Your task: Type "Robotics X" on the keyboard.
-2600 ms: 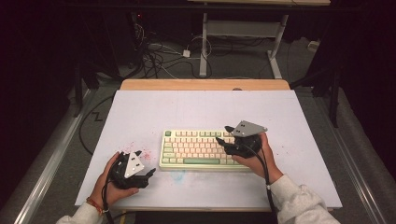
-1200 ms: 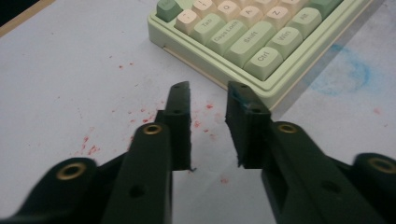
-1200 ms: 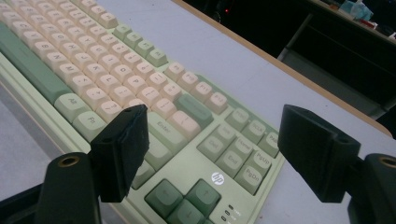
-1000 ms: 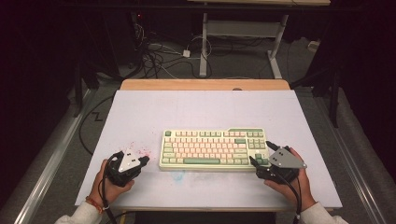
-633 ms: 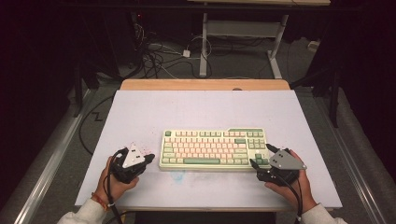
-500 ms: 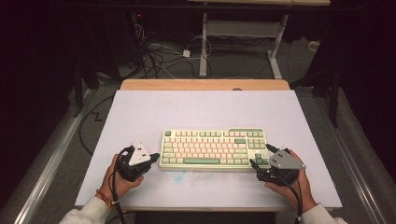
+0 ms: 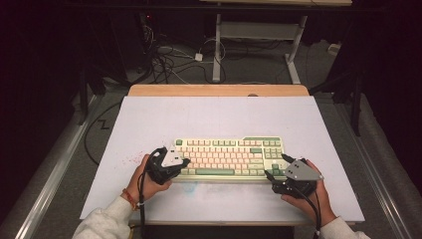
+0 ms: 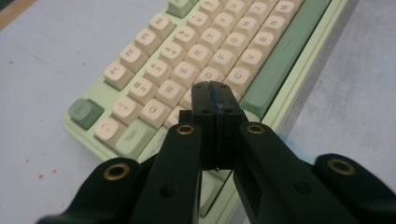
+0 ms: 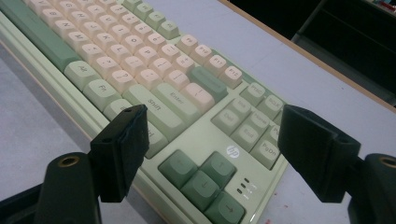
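Left claw [image 8: 215, 93] is clenched tight with nothing in it, tips poised over the bottom letter row at the keyboard's [image 7: 226, 157] left end. Right claw [image 9: 210, 154] gapes wide, released, straddling the arrow-key corner; the keyboard lies flat mid-tabletop [image 7: 214, 114], toward the near edge.
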Tool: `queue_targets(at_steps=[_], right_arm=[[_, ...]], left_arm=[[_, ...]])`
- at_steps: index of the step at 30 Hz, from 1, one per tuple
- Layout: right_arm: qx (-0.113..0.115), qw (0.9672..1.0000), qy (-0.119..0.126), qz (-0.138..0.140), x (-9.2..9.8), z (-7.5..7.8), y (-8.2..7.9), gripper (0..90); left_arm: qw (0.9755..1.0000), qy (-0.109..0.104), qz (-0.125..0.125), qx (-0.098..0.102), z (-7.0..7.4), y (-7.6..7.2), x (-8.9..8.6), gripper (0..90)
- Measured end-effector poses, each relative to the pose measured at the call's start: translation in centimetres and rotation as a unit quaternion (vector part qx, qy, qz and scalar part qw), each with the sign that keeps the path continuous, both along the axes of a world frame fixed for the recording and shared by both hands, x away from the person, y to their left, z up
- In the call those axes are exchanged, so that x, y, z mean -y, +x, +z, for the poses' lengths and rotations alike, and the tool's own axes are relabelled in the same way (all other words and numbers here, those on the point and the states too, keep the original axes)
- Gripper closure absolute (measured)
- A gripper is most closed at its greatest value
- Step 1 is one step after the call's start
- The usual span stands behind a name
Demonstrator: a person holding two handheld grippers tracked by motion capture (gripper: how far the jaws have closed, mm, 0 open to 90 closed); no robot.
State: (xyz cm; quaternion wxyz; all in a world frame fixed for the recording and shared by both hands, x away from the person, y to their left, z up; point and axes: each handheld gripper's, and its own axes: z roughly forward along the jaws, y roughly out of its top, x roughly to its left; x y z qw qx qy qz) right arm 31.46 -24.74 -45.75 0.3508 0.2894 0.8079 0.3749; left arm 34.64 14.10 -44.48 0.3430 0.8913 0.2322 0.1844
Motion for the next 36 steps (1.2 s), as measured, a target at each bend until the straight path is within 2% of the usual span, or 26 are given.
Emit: queue_targets(at_steps=[9,16,22,26,30,32,36], right_arm=[[-0.002,1.0000,-0.001,0.002,0.0,-0.1,0.1,24.8],[-0.003,1.0000,-0.004,0.003,-0.1,-0.2,0.1,24.9],[-0.003,1.0000,-0.007,0.005,-0.1,-0.2,0.1,24.9],[-0.005,0.9999,-0.009,0.006,-0.2,-0.3,0.1,24.9],[-0.006,0.9999,-0.011,0.005,-0.2,-0.3,0.1,24.9],[-0.011,0.9998,-0.015,0.005,-0.3,-0.4,0.2,24.9],[-0.008,0.9999,-0.014,0.005,-0.2,-0.4,0.2,24.9]], left_arm=[[0.9993,0.017,-0.032,-0.011,-0.3,1.1,2.6,87.3],[0.9983,0.032,-0.045,-0.018,-0.7,1.6,3.9,87.3],[0.9978,0.038,-0.047,-0.026,-0.9,1.9,4.1,87.2],[0.9978,0.039,-0.048,-0.024,-1.0,1.9,4.2,87.1],[0.9973,0.051,-0.047,-0.022,-1.3,2.0,4.4,87.3],[0.9977,0.047,-0.043,-0.025,-1.3,2.0,4.4,87.3],[0.9980,0.043,-0.042,-0.017,-1.0,1.9,4.3,87.2]])
